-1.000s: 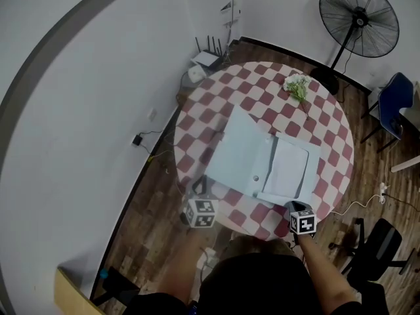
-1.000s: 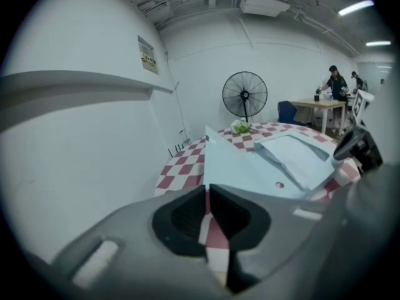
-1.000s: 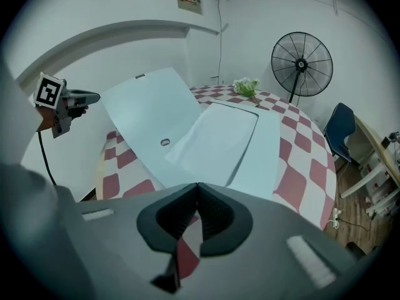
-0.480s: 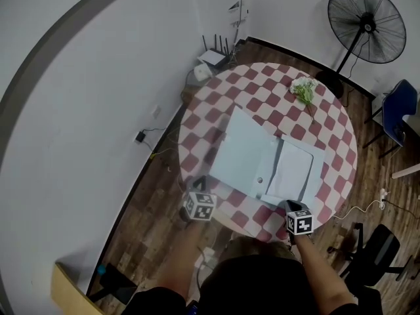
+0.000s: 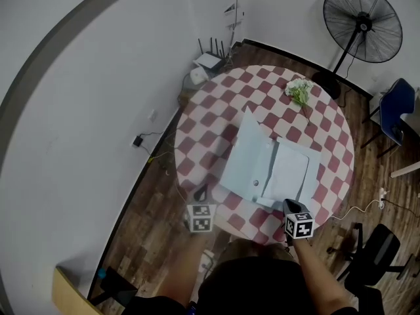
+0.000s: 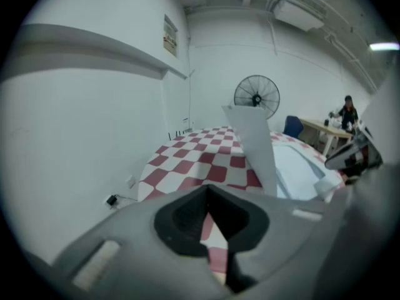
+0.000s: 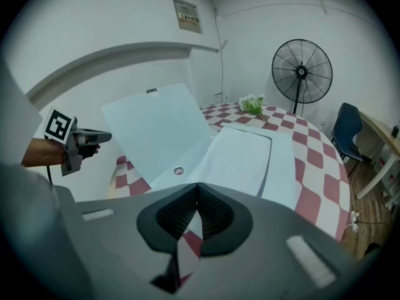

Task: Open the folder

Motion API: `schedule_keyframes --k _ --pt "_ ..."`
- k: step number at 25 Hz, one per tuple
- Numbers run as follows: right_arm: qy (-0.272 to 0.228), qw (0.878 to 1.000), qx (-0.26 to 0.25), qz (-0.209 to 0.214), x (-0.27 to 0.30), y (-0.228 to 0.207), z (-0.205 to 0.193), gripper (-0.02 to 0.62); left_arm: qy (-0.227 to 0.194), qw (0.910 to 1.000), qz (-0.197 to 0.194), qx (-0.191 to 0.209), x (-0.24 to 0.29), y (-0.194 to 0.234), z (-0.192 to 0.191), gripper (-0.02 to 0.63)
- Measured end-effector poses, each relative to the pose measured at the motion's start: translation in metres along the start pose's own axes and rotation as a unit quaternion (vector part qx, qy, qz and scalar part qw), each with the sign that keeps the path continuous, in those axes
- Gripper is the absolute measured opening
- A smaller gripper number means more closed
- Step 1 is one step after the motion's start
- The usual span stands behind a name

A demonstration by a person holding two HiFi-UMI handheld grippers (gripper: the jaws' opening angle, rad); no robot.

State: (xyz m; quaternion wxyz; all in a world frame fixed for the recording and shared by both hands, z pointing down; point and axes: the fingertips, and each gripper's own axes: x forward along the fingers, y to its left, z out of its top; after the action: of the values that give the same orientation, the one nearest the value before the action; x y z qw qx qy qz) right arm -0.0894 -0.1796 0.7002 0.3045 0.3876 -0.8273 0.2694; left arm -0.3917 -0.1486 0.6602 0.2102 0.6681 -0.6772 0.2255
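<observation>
I am looking down on a round table (image 5: 203,120) covered in a red and white checked cloth. The pale blue folder (image 5: 252,159) is lying open on the half of the table nearest me, reaching almost to the near edge. Its left cover is standing up at a tilt from the spine, with nothing holding it. Its right half is lying flat with a white sheet (image 5: 289,172) on it.

I am holding the right gripper (image 5: 289,205) at the table's near edge, just beside the folder's near corner. Its jaws are pressing together, and I am seeing nothing between them. The left gripper (image 5: 201,192) is hanging over the near left edge, apart from the folder, its jaws also pressing together and empty.

A small bunch of flowers (image 5: 298,90) is lying near the far edge. A standing fan (image 5: 361,23) is standing on the floor beyond the table.
</observation>
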Motion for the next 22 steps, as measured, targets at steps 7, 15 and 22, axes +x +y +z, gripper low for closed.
schedule_keyframes --k 7,15,22 --pt "-0.083 0.996 -0.009 -0.018 -0.051 -0.018 0.052 0.002 -0.114 0.9876 -0.024 -0.105 -0.053 -0.033 0.067 0.003" --pt "-0.183 0.982 -0.031 -0.046 -0.132 -0.045 0.110 0.002 -0.207 0.9767 -0.045 -0.037 -0.099 -0.098 0.141 0.003" --pt "-0.243 0.966 -0.026 -0.080 -0.188 -0.094 0.141 0.002 -0.253 0.9656 -0.059 -0.020 -0.104 -0.144 0.188 0.003"
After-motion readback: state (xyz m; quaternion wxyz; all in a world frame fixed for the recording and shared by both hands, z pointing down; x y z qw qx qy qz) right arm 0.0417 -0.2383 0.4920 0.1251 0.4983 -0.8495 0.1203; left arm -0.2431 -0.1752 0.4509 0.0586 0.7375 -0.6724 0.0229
